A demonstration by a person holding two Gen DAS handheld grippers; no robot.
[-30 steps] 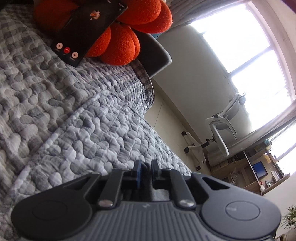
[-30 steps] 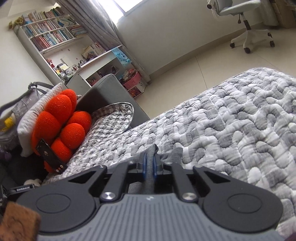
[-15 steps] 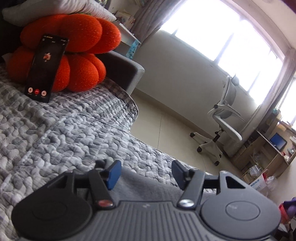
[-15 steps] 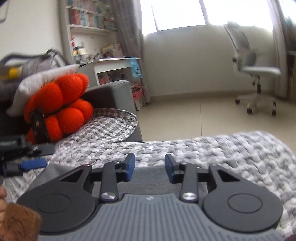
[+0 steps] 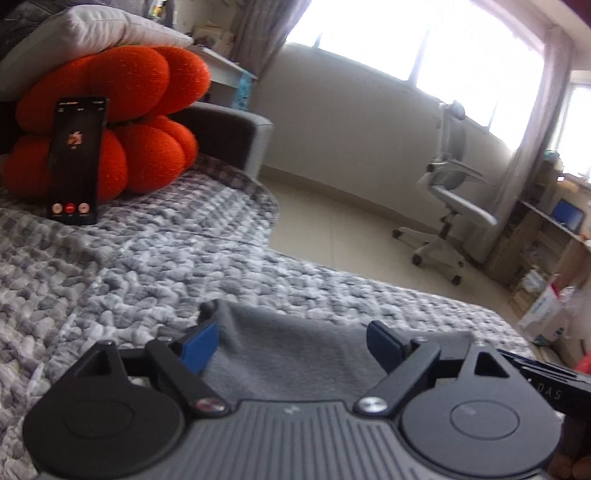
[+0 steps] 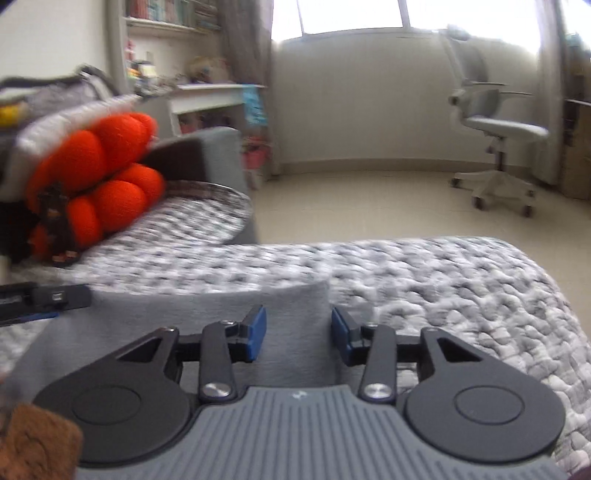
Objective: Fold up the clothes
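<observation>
Both grippers gape wide, holding nothing: the left gripper (image 5: 291, 341) and right gripper (image 6: 298, 331) hover over the grey garment (image 5: 295, 354), lying flat on the near quilt (image 5: 129, 266), probably to let it settle.

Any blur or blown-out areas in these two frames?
Left wrist: windows blown out, phone and garment fairly sharp, fisheye bends the walls. Right wrist: motion blur smears the cushion and quilt; window also overexposed.
</observation>
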